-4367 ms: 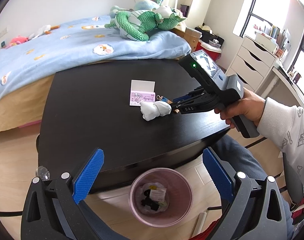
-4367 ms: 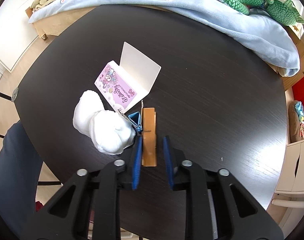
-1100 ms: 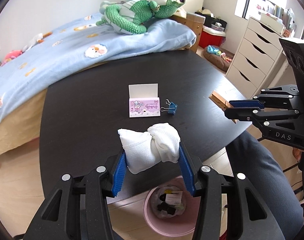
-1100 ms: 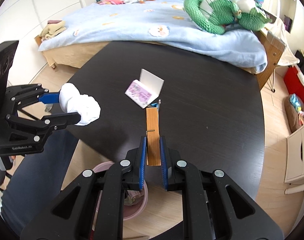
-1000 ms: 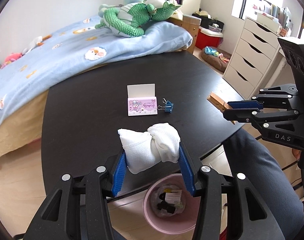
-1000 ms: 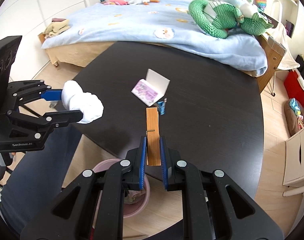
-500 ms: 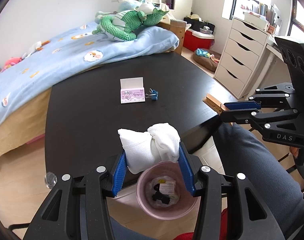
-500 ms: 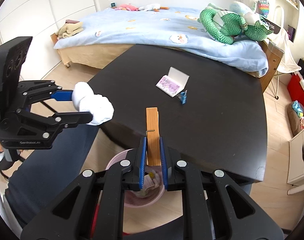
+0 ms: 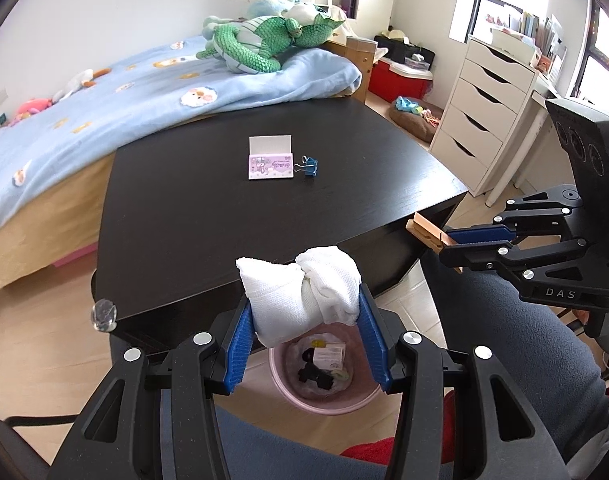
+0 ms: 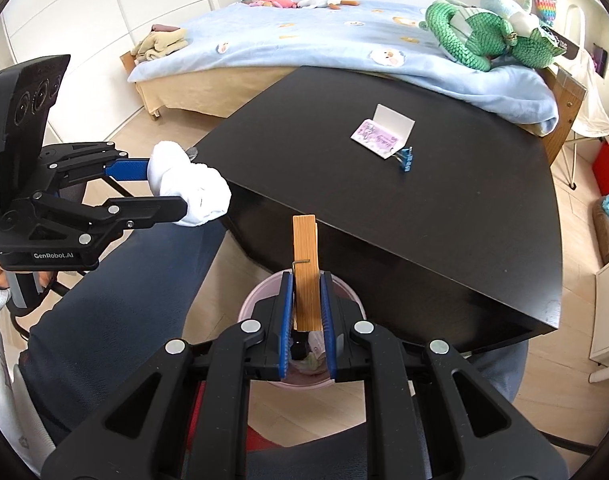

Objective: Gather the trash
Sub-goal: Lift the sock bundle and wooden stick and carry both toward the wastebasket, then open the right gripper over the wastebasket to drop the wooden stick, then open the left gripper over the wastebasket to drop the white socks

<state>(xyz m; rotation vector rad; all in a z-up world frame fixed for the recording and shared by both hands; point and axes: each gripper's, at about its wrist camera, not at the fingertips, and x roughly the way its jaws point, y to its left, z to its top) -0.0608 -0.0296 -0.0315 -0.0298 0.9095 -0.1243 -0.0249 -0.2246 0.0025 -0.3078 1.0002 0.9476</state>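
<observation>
Through my left wrist view, my left gripper [image 9: 304,330] is clamped partway closed on a crumpled white paper towel wad [image 9: 302,288] — knotted in the middle, textured, bulging above the blue pads. It hangs past the near edge of the black round table [image 9: 208,216], above one pink plastic waste bin [image 9: 324,380] on the floor with scraps inside. Two things lie on the table: a pink-printed card box with its white flap up [image 9: 270,162] and, just beside it, one blue binder clip [image 9: 309,167]. Half a second ago the bin sat more centred below the wad; the table now looks farther off.

Through my right wrist view, my right gripper [image 10: 307,320] is nearly closed on one wooden clothespin [image 10: 305,268], upright with a wire spring, over the bin's rim [image 10: 260,284]. A second ago the clothespin was over the table; now it is off the edge.
</observation>
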